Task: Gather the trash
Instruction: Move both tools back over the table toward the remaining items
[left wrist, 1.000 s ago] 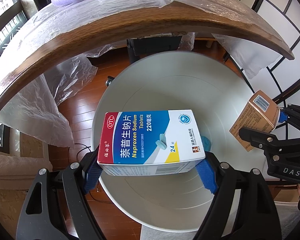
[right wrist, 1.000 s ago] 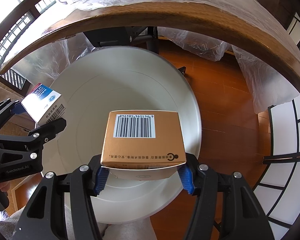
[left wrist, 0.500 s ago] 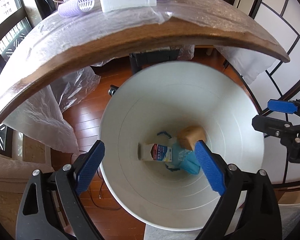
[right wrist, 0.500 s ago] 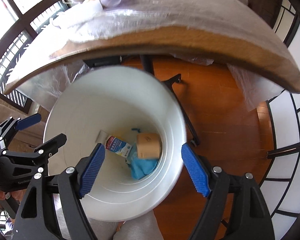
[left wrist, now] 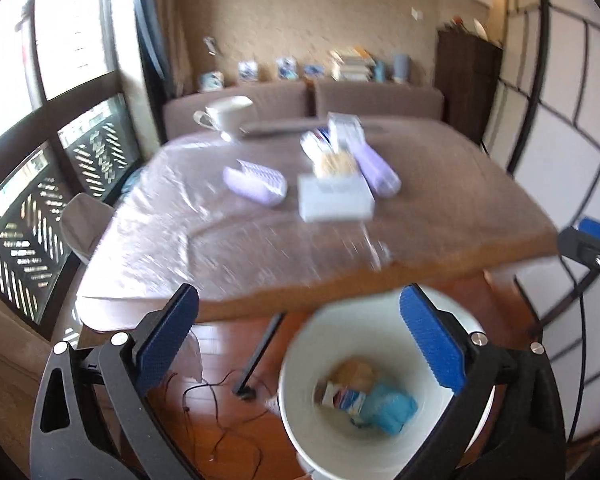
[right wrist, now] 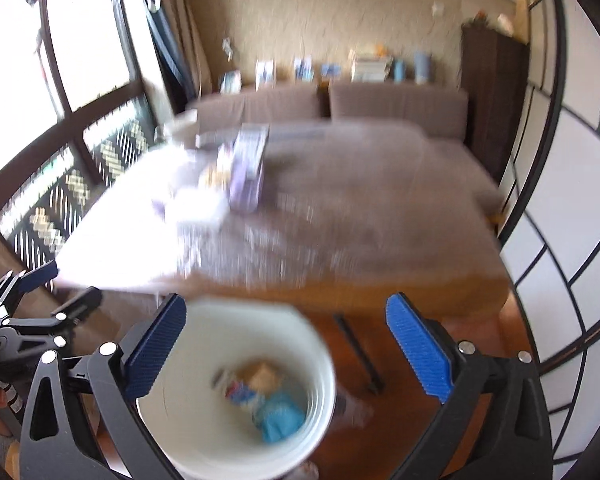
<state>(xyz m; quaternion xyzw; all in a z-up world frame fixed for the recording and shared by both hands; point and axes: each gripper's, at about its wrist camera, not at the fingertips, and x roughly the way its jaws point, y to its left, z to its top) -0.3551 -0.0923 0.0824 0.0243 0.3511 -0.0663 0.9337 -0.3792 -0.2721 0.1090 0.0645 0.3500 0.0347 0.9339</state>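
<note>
Left wrist view
Left gripper (left wrist: 296, 344): jaws spread wide, holding nothing
White bin (left wrist: 296, 364): on the floor below the table (left wrist: 228, 264) edge
Bin contents: medicine box (left wrist: 344, 398), brown box (left wrist: 354, 372), blue wad (left wrist: 392, 406)

Right wrist view (blurred)
Right gripper (right wrist: 286, 350): jaws wide apart, empty
White bin (right wrist: 324, 364): same trash lying at its bottom
</note>
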